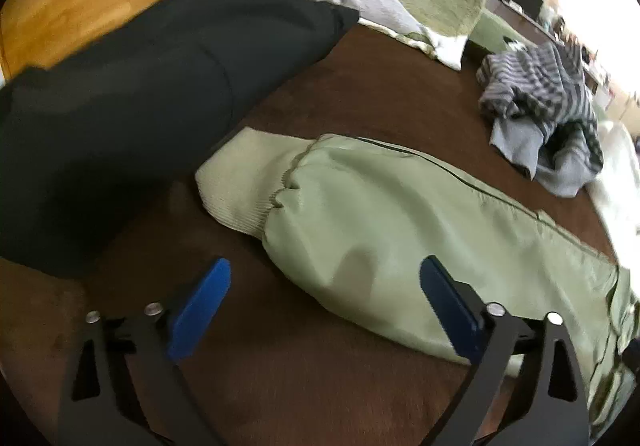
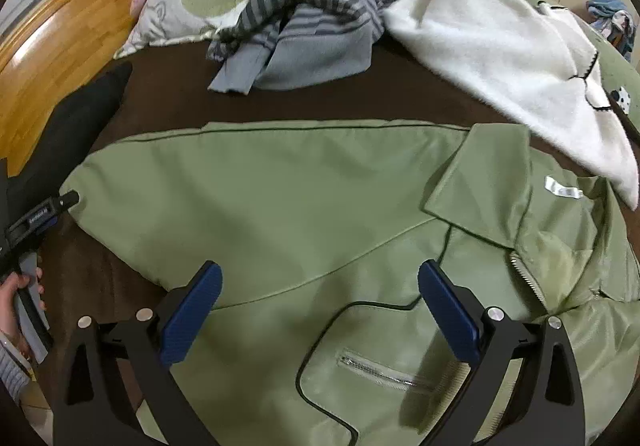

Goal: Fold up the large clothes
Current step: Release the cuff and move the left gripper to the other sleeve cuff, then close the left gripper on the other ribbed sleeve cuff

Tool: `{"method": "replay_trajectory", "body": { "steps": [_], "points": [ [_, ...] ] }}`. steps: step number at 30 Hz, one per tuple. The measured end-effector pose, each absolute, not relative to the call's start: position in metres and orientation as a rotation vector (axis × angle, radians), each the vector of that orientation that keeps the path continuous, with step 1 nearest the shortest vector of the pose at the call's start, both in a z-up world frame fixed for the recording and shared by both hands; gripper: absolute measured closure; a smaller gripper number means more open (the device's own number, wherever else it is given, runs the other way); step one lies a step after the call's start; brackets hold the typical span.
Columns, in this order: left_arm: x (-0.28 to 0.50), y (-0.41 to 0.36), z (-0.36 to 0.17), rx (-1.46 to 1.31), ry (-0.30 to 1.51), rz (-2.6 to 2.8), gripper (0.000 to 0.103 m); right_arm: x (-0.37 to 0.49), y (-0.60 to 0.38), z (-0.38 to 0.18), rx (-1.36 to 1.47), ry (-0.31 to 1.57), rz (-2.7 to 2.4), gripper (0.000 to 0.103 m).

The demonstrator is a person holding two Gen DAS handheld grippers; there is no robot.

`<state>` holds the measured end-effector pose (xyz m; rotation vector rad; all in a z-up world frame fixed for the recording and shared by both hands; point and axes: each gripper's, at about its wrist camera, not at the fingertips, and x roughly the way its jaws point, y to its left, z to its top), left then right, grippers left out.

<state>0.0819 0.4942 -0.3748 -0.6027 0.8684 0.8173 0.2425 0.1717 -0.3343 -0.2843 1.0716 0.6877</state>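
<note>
The green jacket [image 2: 304, 205] lies spread flat on the brown bed cover [image 2: 320, 97]. The left gripper [image 1: 325, 306] hovers over its sleeve cuff [image 1: 240, 181], fingers spread, pinching nothing. The right gripper [image 2: 319, 314] hovers above the chest pocket [image 2: 384, 366], fingers spread, empty. A striped garment [image 2: 312, 17] lies beyond.

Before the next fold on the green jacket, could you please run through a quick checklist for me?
1. Left tongs open and empty: ok.
2. Right tongs open and empty: ok.
3. Green jacket spread on the brown bed cover: ok, though its lower part is out of frame.
4. Sleeve cuff lying clear, ahead of the left tongs: ok.
5. Collar flat: not ok, one flap is turned over.
6. White fleece clear of the jacket: not ok, its edge overlaps the collar area.
</note>
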Motion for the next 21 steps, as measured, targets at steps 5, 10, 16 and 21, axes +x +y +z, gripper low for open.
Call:
{"method": "replay_trajectory", "body": {
  "steps": [5, 10, 16, 21],
  "points": [
    [0.078, 0.505, -0.389, -0.722, 0.806, 0.805, 0.044, 0.248, 0.180, -0.343, -0.297, 1.084, 0.692, 0.006],
    [0.083, 0.508, -0.393, -0.747, 0.785, 0.814, 0.065, 0.255, 0.185, -0.350, -0.284, 1.097, 0.690, 0.006],
    [0.083, 0.507, -0.390, -0.775, 0.749, 0.800, 0.088, 0.262, 0.194, -0.376, -0.311, 1.127, 0.688, 0.006],
    [0.084, 0.504, -0.382, -0.766, 0.740, 0.801, 0.089, 0.261, 0.199, -0.395, -0.343, 1.095, 0.684, 0.006]
  ]
}}
